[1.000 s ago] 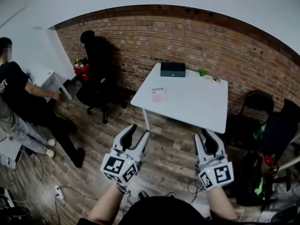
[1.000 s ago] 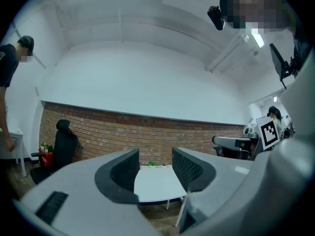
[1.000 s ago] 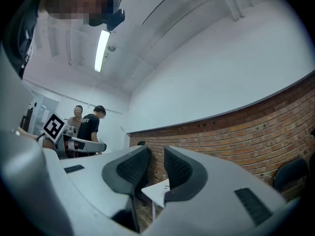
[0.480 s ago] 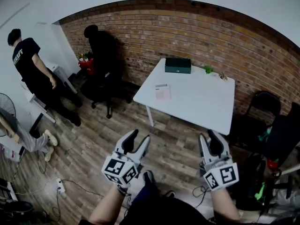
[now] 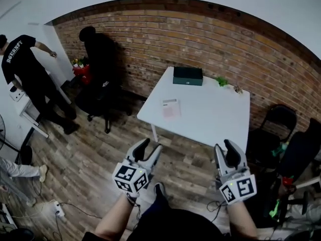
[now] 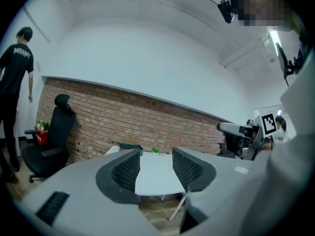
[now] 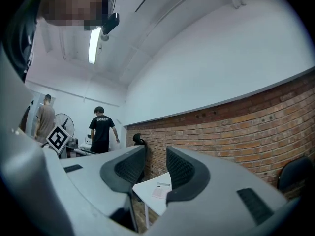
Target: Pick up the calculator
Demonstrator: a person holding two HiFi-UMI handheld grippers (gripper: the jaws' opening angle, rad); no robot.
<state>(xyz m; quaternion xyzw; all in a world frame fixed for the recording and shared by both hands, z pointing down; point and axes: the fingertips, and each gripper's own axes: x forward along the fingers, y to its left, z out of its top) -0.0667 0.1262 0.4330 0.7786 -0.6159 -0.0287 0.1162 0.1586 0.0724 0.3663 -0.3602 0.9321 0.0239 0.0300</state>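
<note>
The calculator point(image 5: 170, 108) is a flat pink slab lying near the left edge of a white table point(image 5: 210, 117); the right gripper view shows the calculator point(image 7: 161, 191) just below the jaws. Both grippers hang in the air short of the table, above the wooden floor. My left gripper point(image 5: 149, 145) is open with nothing between its fingers, and the table point(image 6: 152, 178) shows through its gap. My right gripper point(image 5: 226, 147) has its jaws opening, and they hold nothing.
A dark green box point(image 5: 187, 76) and small green items point(image 5: 219, 81) sit at the table's far edge by the brick wall. A black office chair point(image 5: 98, 92) stands left of the table, dark chairs point(image 5: 273, 127) right. A person in black point(image 5: 25, 69) stands far left. Cables point(image 5: 56, 210) lie on the floor.
Both grippers have come forward toward the table, which now sits a little closer. The person in black at the left has walked off toward the white wall.
</note>
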